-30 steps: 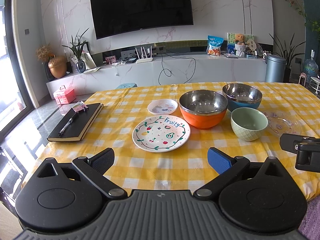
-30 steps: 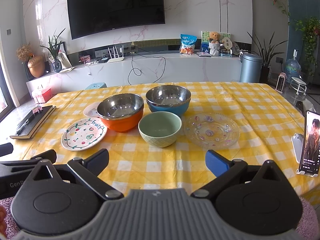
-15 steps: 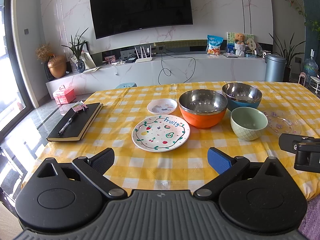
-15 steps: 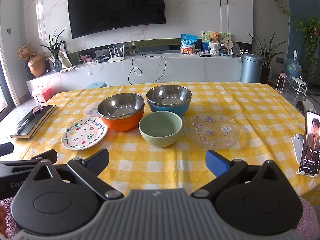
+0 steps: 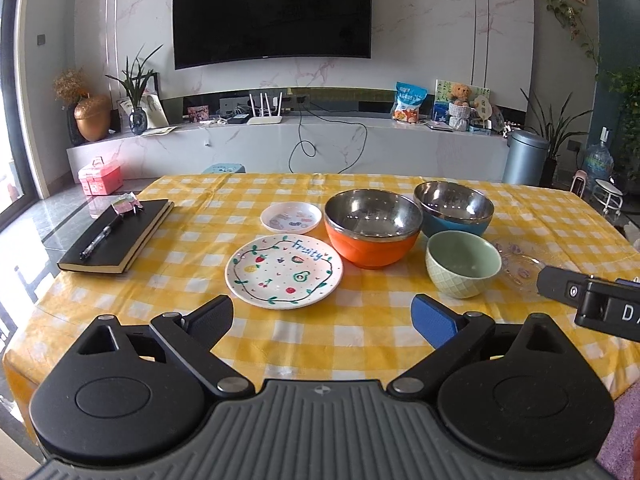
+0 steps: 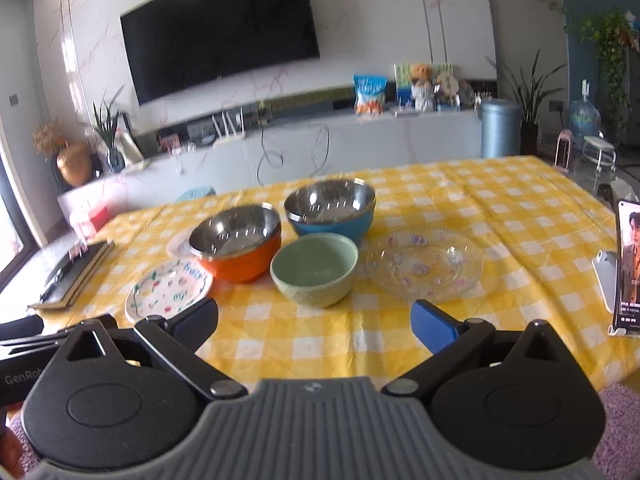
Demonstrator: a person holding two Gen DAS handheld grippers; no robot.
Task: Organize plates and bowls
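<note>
On the yellow checked tablecloth lie a white "Fruity" plate [image 5: 284,271] [image 6: 168,291], a small white saucer [image 5: 291,217] behind it, an orange steel bowl [image 5: 373,227] [image 6: 236,243], a blue steel bowl [image 5: 453,209] [image 6: 330,209], a green bowl [image 5: 463,263] [image 6: 314,269] and a clear glass plate [image 6: 424,269] [image 5: 520,268]. My left gripper [image 5: 324,314] hovers open near the front edge, just short of the Fruity plate. My right gripper [image 6: 314,320] is open in front of the green bowl, tilted, holding nothing.
A black notebook [image 5: 116,236] with a pen lies at the table's left edge. A phone on a stand [image 6: 628,272] stands at the right edge. Behind the table are a white TV console and a grey bin [image 5: 525,157].
The right gripper has moved forward and up toward the green bowl and tilted, blurring its view. The left gripper has barely moved. All dishes stay in place.
</note>
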